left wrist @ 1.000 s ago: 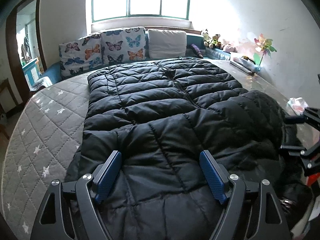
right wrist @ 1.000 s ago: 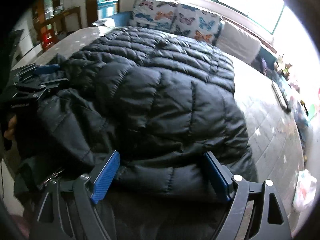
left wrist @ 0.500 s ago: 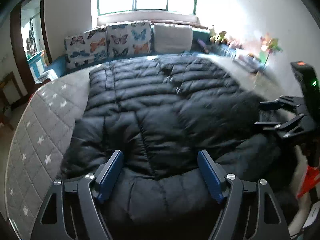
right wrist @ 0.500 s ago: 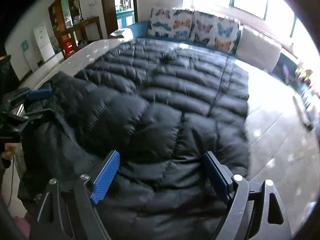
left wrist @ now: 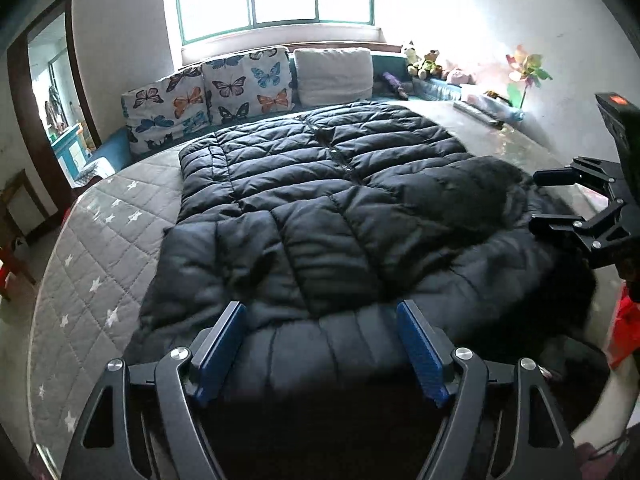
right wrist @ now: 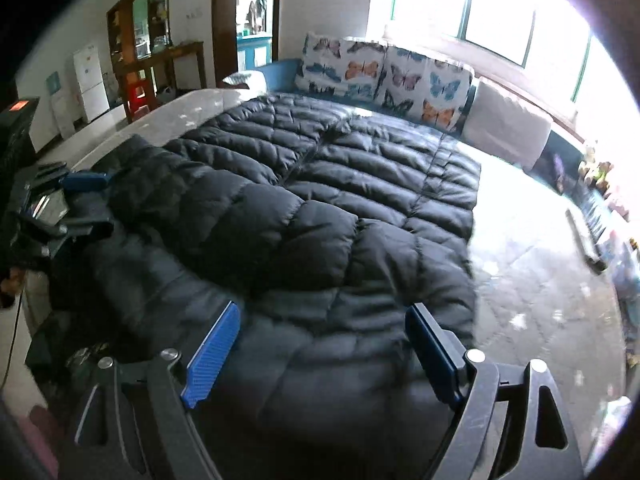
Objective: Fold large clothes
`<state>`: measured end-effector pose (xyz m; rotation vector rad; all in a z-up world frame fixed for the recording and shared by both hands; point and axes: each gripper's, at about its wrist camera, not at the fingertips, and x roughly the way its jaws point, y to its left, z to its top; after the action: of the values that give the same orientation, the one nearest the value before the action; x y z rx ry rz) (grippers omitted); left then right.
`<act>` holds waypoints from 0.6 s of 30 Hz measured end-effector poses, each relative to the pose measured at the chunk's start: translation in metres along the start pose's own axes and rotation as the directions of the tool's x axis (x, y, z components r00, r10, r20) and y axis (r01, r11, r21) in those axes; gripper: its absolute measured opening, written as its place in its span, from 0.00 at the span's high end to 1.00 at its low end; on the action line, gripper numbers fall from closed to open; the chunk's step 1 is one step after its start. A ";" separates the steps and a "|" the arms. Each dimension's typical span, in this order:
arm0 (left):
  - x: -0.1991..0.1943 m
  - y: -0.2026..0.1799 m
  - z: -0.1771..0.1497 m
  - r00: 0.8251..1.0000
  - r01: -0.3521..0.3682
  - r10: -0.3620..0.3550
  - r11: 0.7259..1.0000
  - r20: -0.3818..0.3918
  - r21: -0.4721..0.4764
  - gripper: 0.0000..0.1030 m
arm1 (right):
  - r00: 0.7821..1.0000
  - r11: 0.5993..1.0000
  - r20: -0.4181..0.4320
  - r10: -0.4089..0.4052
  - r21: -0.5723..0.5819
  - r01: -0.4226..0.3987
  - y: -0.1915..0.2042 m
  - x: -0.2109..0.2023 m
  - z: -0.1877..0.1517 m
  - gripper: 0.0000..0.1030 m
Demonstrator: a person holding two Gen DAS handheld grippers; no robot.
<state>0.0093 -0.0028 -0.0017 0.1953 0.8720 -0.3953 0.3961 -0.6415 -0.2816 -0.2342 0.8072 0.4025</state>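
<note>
1. Left wrist view first: grey star-quilted mattress filling the room, with the black down coat spread along its middle, zip up, far end just short of the butterfly cushions.
2. Big change from a second ago: seen from farther back and higher in both views. Was right down over the quilting, now shows nearly the whole coat. Reads as both hands backing off after laying the near part down.
3. Meaning for the task, as a judgement: near end looks doubled over and puffy, far half flat and unfolded. One fold probably in, more to come, and a fresh grip needed first.
4. Left gripper: released, blue pads wide apart, nothing pinched. Hovering above the coat's near edge, with the rounded near fold lying just beyond and below the fingertips.
5. Right gripper: also let go, jaws spread wide and gripping nothing. Coat's near right corner directly under and ahead of it, bare mattress off to its right.
6. Seen across from each other too, poised at opposite near corners of the coat, close to the fabric. Cannot tell whether touching.
7. Worth watching: slippery, springy padding, likely to puff back open.
</note>
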 end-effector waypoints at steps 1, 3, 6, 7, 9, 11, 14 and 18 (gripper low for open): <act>-0.008 -0.001 -0.003 1.000 0.009 -0.009 1.000 0.006 0.005 0.20 | 1.000 1.000 0.011 -0.010 -0.020 0.010 0.004 -0.010 -0.005 0.10; -0.027 -0.003 -0.014 0.999 0.033 -0.033 0.999 0.012 0.030 0.20 | 0.999 0.997 0.029 -0.029 -0.066 0.031 0.015 -0.031 -0.018 0.10; -0.055 -0.011 -0.035 0.996 0.087 -0.087 0.994 -0.001 0.059 0.20 | 0.998 0.988 0.041 -0.039 -0.146 0.044 0.034 -0.054 -0.042 0.10; -0.064 -0.013 -0.043 0.992 0.125 -0.124 0.990 -0.017 0.058 0.20 | 0.998 0.983 0.039 -0.045 -0.178 0.052 0.041 -0.059 -0.051 0.10; -0.078 -0.019 -0.056 0.982 0.188 -0.186 0.981 -0.039 0.040 0.19 | 0.999 0.970 0.033 -0.042 -0.236 0.049 0.051 -0.065 -0.066 0.10; -0.085 -0.026 -0.068 0.965 0.254 -0.252 0.967 -0.073 0.015 0.18 | 0.999 0.955 0.024 -0.039 -0.294 0.044 0.061 -0.068 -0.083 0.10; -0.090 -0.041 -0.082 0.941 0.319 -0.319 0.947 -0.113 -0.019 0.18 | 1.000 0.934 -0.001 -0.029 -0.356 0.027 0.072 -0.065 -0.101 0.10; -0.070 -0.061 -0.100 0.918 0.328 -0.334 0.943 -0.213 -0.062 0.18 | 1.000 0.902 -0.012 -0.019 -0.432 0.012 0.087 -0.047 -0.117 0.10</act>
<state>-0.1271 -0.0073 -0.0111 0.0669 1.1345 -0.6886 0.2535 -0.6169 -0.3297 -0.6600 0.7231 0.5642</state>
